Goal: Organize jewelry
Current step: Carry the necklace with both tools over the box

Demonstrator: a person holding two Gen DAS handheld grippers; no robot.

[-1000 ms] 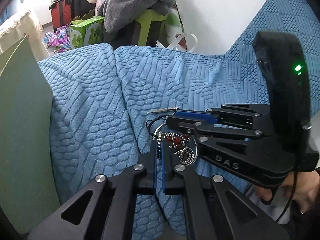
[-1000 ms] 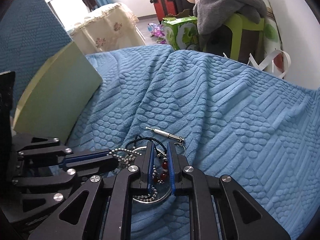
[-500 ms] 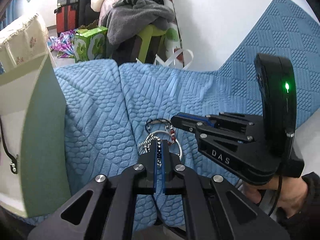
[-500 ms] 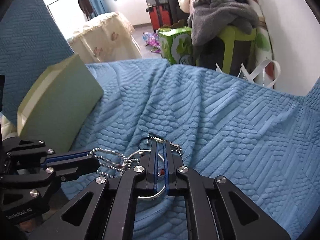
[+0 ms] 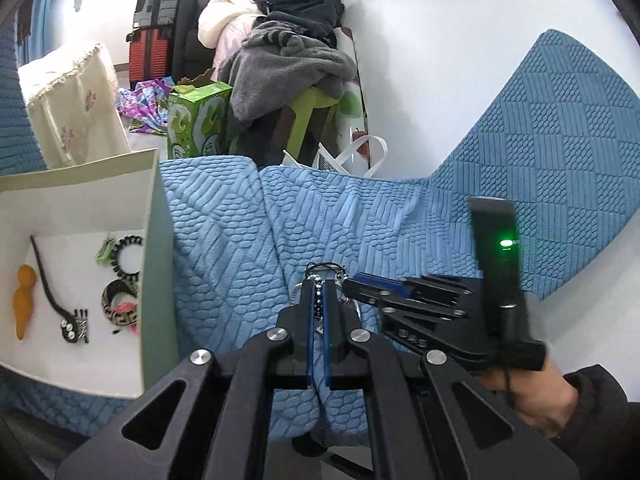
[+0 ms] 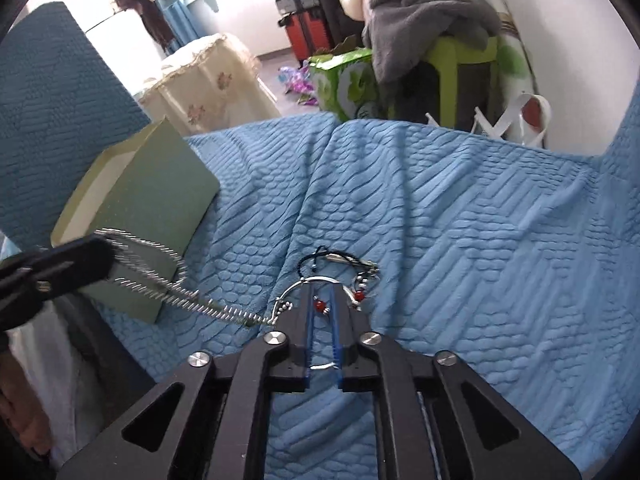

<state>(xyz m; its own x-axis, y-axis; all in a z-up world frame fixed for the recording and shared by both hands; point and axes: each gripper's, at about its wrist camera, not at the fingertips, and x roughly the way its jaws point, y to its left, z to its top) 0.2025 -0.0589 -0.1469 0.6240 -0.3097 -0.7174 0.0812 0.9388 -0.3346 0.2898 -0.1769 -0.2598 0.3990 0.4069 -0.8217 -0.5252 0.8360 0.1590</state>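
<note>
Two grippers: you separate tangled jewelry above the blue cover (image 6: 460, 240).
Left gripper (image 5: 319, 300): clenched on the bead chain (image 6: 192, 300).
Right gripper (image 6: 322, 312): clenched on the silver bangle (image 6: 304, 282).
Next: carry the chain to the box (image 5: 80, 216) at 9 o'clock.

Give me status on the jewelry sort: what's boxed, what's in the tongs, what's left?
Done: the box already holds several pieces, including a black hair tie and an orange pendant.

In hand: the left tongs grip a bead chain, stretched toward a tangle held in the right tongs: a silver ring, red beads and a black cord.

Left: separating the tangle and boxing each piece.
</note>
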